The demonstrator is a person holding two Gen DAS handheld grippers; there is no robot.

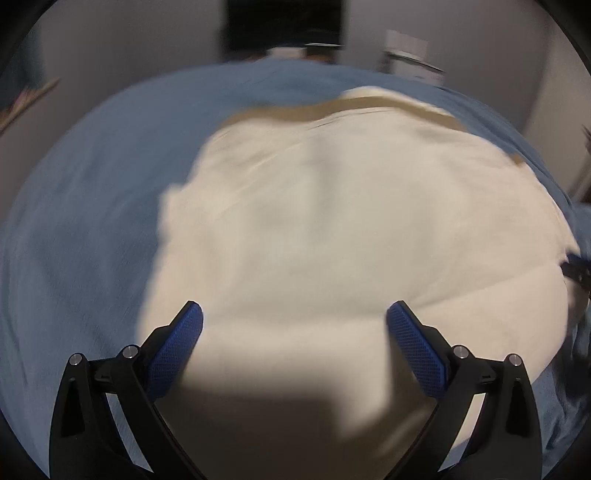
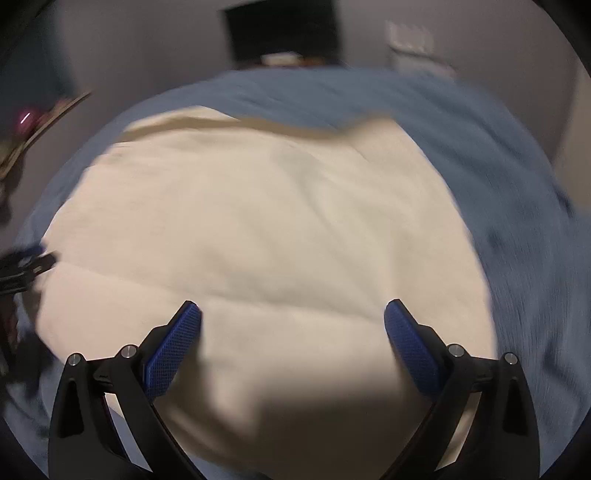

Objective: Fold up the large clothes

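A large cream garment lies spread on a blue bedsheet, with a folded edge along its far side. My left gripper hovers above its near part, jaws wide open, nothing between the blue pads. The right wrist view shows the same cream garment below my right gripper, which is also open and empty. The right gripper's tip shows at the right edge of the left view. At the left edge of the right wrist view is the left gripper. Both views are motion-blurred.
Blue sheet surrounds the garment on all sides. A dark rectangular object stands against the pale wall beyond the bed. A white fixture sits at the back right. Cluttered items lie at the far left.
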